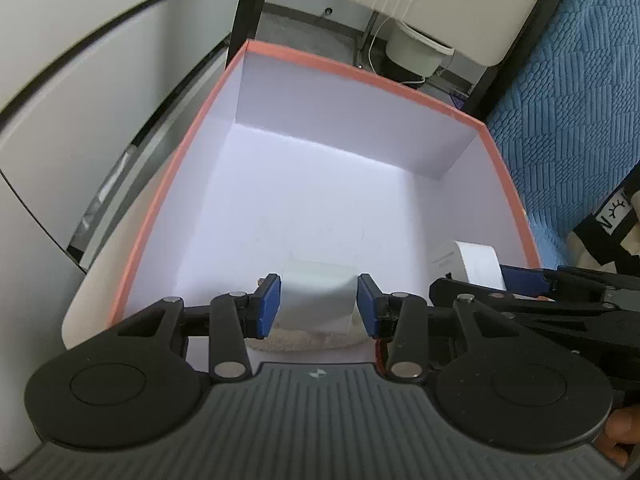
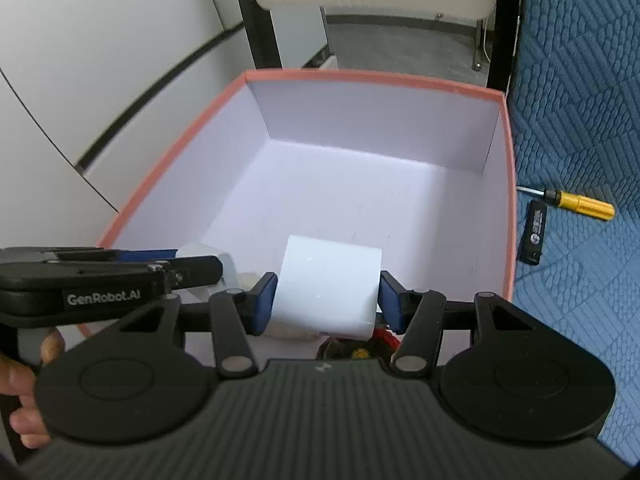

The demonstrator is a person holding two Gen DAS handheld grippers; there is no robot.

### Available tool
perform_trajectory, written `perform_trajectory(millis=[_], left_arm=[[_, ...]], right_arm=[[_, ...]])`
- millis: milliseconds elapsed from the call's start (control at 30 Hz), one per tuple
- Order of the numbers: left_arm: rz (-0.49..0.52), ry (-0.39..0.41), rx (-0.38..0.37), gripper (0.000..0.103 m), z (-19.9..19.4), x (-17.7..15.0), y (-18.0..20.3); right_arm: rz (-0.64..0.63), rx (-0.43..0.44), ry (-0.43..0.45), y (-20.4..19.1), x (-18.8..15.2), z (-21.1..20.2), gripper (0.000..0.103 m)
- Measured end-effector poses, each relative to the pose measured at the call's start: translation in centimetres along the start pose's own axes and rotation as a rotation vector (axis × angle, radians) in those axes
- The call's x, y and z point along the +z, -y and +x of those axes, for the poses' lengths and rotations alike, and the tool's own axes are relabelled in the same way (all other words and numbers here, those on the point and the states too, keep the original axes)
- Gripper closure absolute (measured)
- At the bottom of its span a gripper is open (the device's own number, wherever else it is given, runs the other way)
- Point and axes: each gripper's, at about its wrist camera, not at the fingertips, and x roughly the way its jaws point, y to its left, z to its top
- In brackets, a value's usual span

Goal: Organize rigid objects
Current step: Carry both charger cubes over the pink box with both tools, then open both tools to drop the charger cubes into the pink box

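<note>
Low in both frames, over the near end of the pink-rimmed white cardboard box (image 2: 508, 184), each gripper's fingers clamp a white block, left gripper (image 1: 318, 302) and right gripper (image 2: 326, 298) side by side, so releasing together risks the blocks or tools knocking.

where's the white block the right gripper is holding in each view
Left wrist: the white block sits at the lower right, inside the box's right wall, partly hidden by the right gripper.
Right wrist: the same block is bottom centre, between the blue fingers.
Shared landmark: the orange-rimmed box with its pale interior, filling the middle of both views.
</note>
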Motion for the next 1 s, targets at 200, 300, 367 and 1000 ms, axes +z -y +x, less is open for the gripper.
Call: perform_trajectory(millis=[200,300,367,1000], left_arm=[[-0.019,0.013,-0.003,0.053,0.7,-0.1,-0.8],[-0.015,0.03,-0.009,0.049,0.2,0.2,-0.9],[-0.012,0.045,-0.001,0.049,-0.3,0.4,-0.8],[0.028,0.226,-0.004,0.049,-9.0,-1.8,5.0]], right_arm=[[-0.009,-0.007,-0.018,-0.2,-0.1,0.8,0.045],[-0.005,-0.012,-0.009,-0.2,0.1,0.5,0.043],[-0.003,-0.007,0.005,-0.2,0.3,0.0,0.04],[0.014,0.008,0.187,1.7,-1.3,-9.3,0.039]])
